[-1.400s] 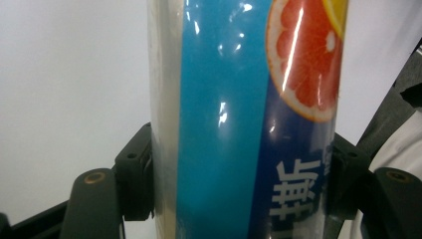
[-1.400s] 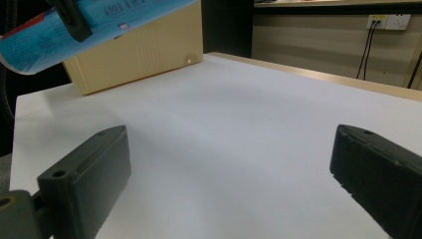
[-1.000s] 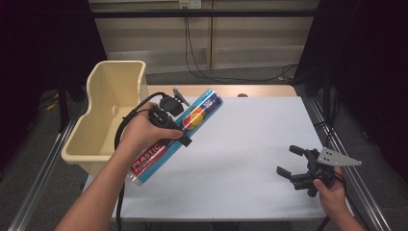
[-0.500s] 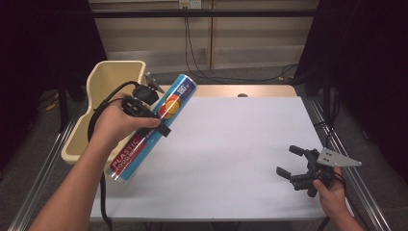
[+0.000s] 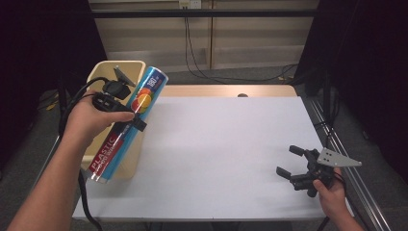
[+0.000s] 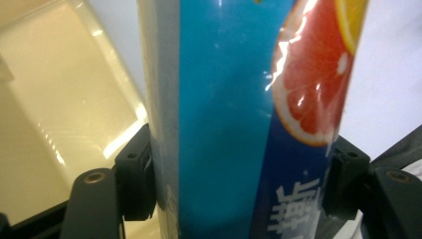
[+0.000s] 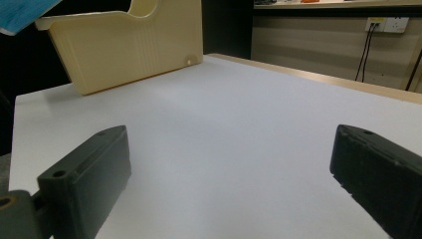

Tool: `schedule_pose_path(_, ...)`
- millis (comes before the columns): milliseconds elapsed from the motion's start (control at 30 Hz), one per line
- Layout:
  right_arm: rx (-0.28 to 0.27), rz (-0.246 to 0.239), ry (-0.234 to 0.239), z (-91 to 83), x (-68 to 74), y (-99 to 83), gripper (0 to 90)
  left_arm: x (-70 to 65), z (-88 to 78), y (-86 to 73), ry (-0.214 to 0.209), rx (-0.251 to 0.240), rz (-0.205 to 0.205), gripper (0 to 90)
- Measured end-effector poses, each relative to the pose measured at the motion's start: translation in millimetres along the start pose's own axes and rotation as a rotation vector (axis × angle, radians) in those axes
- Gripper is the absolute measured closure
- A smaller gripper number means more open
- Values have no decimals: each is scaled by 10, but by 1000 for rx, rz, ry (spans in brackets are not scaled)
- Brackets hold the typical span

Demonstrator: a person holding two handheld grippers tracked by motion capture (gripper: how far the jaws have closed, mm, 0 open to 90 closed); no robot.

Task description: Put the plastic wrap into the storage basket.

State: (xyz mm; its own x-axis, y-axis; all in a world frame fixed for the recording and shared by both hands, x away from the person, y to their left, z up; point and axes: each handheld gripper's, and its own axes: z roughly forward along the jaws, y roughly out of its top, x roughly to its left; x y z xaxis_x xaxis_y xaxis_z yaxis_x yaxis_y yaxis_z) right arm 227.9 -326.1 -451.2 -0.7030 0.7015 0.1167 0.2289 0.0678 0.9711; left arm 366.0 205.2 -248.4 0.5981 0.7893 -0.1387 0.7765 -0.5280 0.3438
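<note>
Blue plastic-wrap box clamped in left gripper above cream bin; right gripper gapes empty.

White-topped table with wood edge at centre frame. Beige panelled wall along top, wall socket top centre, black cables hanging down. Dark curtains left and right.

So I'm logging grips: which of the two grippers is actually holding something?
The left gripper, by the cream bin: its jaws clamp the blue plastic-wrap box. The right gripper is open over the white table.
</note>
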Motion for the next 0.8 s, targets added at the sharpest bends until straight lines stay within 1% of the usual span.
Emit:
schedule_pose_path(67,0,0,0,1,0,0,21,53,-25,-25,3,-4,-20,318)
schedule_pose_path(100,0,0,1,1,1,-1,22,82,-36,-36,11,-5,-25,318)
schedule_pose_path(133,2,-1,1,3,1,-1,22,112,-39,-50,16,-9,-39,318)
schedule_pose_path(267,3,-3,2,6,3,-1,21,205,-36,-80,49,1,-74,318)
schedule_pose_path(333,2,-3,3,5,5,0,21,252,-32,-94,58,7,-83,317)
schedule_pose_path(433,3,0,3,9,3,-2,21,307,-12,-113,63,3,-116,317)
schedule_pose_path(533,2,-3,4,7,2,-1,22,352,0,-125,78,1,-130,317)
schedule_pose_path(667,1,-2,6,7,1,-2,22,403,-9,-142,86,0,-154,317)
schedule_pose_path(700,2,0,5,7,2,-2,22,416,-13,-146,88,-4,-155,317)
schedule_pose_path(800,3,-2,6,7,3,-2,22,457,-30,-164,100,-11,-183,317)
